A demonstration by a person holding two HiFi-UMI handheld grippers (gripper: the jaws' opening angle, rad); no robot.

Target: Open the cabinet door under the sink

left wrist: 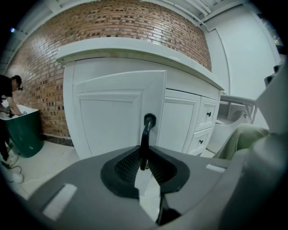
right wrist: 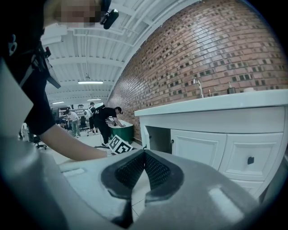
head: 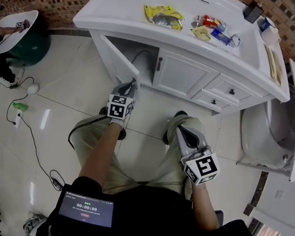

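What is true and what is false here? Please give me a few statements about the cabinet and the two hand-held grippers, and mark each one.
1. The left hand-held gripper is shut on the door handle. True.
2. That handle's cabinet door is fully closed. False: it stands swung open.
3. The right hand-held gripper holds a bottle. False: its jaws are together on nothing.
4. A yellow bag lies on the counter. True.

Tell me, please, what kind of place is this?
Probably a mock bathroom set up inside a large workshop hall: a white sink vanity and a toilet stand by a brick wall, while other people work in the open hall beyond.
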